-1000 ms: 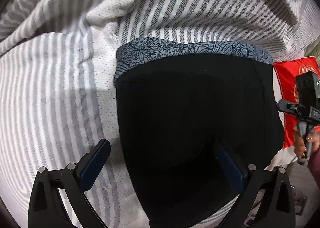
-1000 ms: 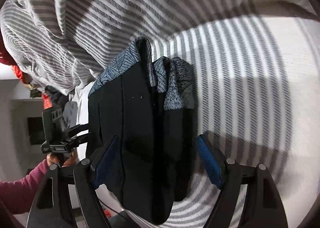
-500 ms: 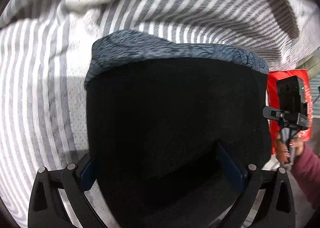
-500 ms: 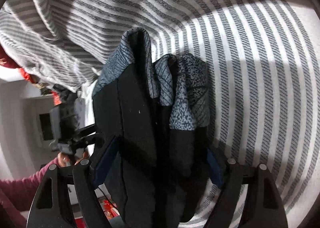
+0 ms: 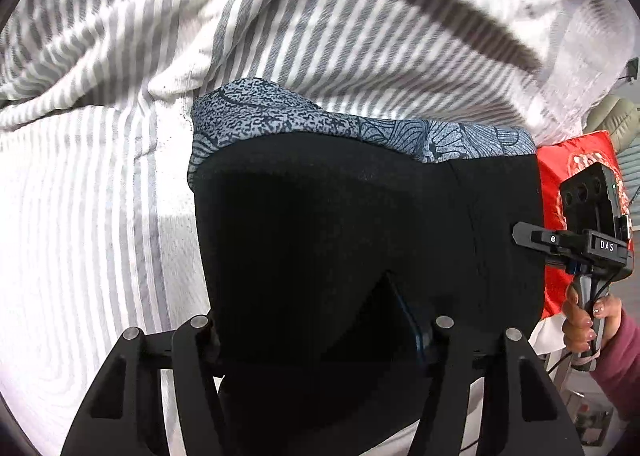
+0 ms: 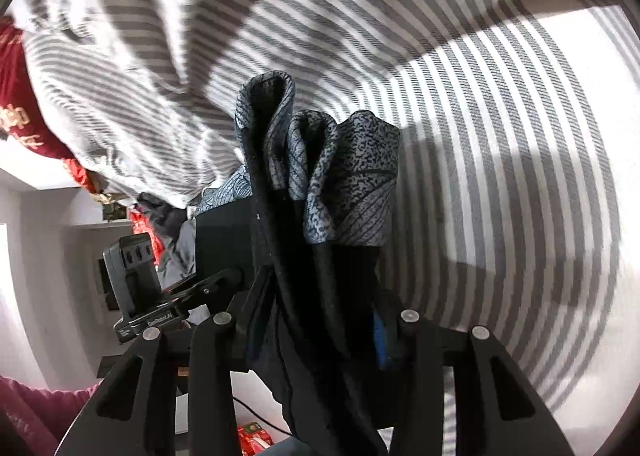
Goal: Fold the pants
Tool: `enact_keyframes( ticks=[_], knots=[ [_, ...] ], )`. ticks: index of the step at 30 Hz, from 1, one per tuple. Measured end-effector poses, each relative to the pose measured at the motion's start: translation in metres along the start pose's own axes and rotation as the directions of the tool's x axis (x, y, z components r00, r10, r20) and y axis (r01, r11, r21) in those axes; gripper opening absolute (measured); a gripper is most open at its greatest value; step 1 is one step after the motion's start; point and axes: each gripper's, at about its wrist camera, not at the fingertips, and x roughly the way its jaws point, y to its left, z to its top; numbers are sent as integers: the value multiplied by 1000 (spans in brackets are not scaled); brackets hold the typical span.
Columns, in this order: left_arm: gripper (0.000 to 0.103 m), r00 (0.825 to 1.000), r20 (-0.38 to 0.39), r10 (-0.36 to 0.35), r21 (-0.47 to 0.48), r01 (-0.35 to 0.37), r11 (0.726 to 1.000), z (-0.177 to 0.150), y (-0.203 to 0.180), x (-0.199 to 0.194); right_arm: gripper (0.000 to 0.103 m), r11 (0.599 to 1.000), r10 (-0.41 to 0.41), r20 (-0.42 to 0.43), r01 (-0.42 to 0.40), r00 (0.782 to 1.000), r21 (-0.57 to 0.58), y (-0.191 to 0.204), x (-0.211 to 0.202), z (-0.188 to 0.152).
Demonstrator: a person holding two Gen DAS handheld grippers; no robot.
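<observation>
The black pants (image 5: 340, 236), with a grey patterned waistband (image 5: 320, 124), lie folded on the striped bed. My left gripper (image 5: 316, 320) has its jaws closing on their near edge. The fabric bunches between them and hides the left finger. Its blue right pad (image 5: 404, 308) presses the cloth. In the right wrist view the pants (image 6: 320, 176) stand up in thick folds. My right gripper (image 6: 316, 308) is closing on them, its blue pad (image 6: 380, 340) against the fabric. Each gripper shows in the other's view, my right gripper (image 5: 520, 234) at the pants' right edge and my left gripper (image 6: 224, 280) at the left.
Grey-and-white striped bedding (image 5: 100, 216) covers the bed, with a rumpled striped duvet (image 5: 360, 16) at the back. A red cushion (image 5: 568, 176) lies past the pants' right edge. A hand (image 5: 580, 316) in a dark red sleeve holds the right gripper's handle.
Both pairs of jaws have narrowed onto the black fabric, which now bunches between the fingers. The pants' gripped end has risen off the bed with both grippers.
</observation>
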Motion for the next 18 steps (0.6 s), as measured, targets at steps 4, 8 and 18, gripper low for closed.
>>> enact_keyframes(
  ticks=[4,8,18],
  knots=[
    [64,1000,18,15,3,-15,1000,-22,-19,-22,45,1000,21,-8,-21,1000,-17,9,-19,-18],
    [64,999,24,38,4,-38,999,-50,-36,-35,45,999,25,-23,-26,999,-24,9,-29,-38],
    [64,999,-14,39,-14,-40,999,-97,-20,-23,45,1000,-27,-28,27,999,-1,-2,-19,-83]
  ],
)
